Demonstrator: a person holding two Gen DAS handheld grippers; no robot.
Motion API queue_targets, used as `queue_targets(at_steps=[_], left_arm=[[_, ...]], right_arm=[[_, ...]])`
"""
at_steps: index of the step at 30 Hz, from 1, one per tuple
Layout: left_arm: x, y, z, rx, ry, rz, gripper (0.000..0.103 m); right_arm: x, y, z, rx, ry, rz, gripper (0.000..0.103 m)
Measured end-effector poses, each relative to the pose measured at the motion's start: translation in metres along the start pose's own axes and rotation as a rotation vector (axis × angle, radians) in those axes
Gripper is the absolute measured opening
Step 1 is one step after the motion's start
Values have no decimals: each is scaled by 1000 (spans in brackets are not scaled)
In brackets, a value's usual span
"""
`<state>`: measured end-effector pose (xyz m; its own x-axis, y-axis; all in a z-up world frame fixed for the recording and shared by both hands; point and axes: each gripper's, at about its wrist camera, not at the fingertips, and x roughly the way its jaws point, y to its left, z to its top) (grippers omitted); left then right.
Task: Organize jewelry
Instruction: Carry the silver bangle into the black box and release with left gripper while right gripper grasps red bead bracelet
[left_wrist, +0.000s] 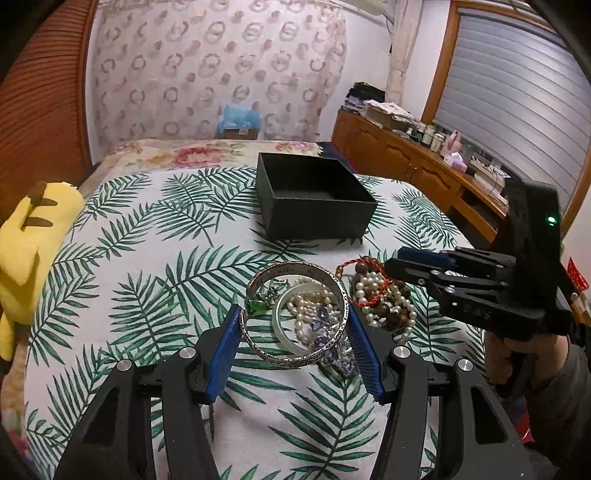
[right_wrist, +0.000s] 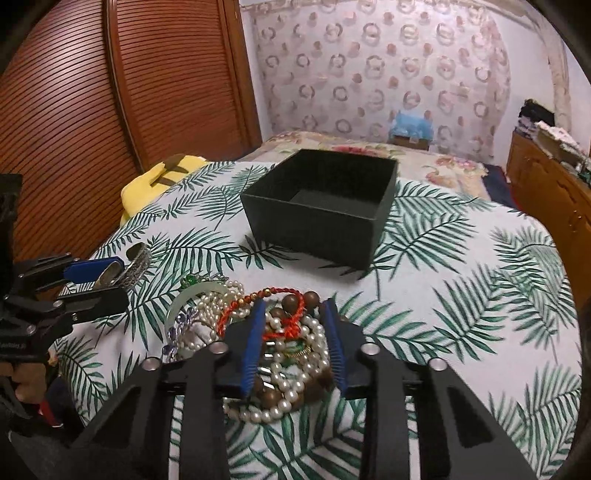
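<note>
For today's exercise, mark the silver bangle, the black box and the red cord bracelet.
silver bangle (left_wrist: 295, 360): left wrist view, near engraved band.
black box (right_wrist: 314, 225): right wrist view, front wall.
red cord bracelet (right_wrist: 236, 310): right wrist view, left loop.

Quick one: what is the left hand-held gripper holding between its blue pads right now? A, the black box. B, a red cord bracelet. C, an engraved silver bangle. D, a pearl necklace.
C: the left wrist view shows the left hand-held gripper with its blue pads pressed on either side of the engraved silver bangle, lifted above the pearl pile.
</note>
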<state>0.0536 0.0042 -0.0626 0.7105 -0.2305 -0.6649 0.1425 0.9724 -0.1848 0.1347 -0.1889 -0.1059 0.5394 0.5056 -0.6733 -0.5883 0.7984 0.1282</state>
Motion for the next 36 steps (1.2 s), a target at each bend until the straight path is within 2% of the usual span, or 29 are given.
queue_targets(at_steps=[8, 12, 14, 23, 36], left_arm=[[0, 1, 4, 5, -9, -1, 54], [2, 1, 6, 8, -9, -2, 54], [4, 2, 7, 7, -9, -3, 54], [20, -3, 21, 38, -4, -15, 54], [74, -16, 98, 93, -29, -10, 54]], right_arm=[[20, -11, 2, 59, 74, 24, 19], [24, -10, 1, 60, 96, 45, 5], [23, -10, 3, 58, 87, 52, 4], [-8, -14, 29, 24, -36, 46, 4], [-26, -52, 93, -29, -163, 5, 4]])
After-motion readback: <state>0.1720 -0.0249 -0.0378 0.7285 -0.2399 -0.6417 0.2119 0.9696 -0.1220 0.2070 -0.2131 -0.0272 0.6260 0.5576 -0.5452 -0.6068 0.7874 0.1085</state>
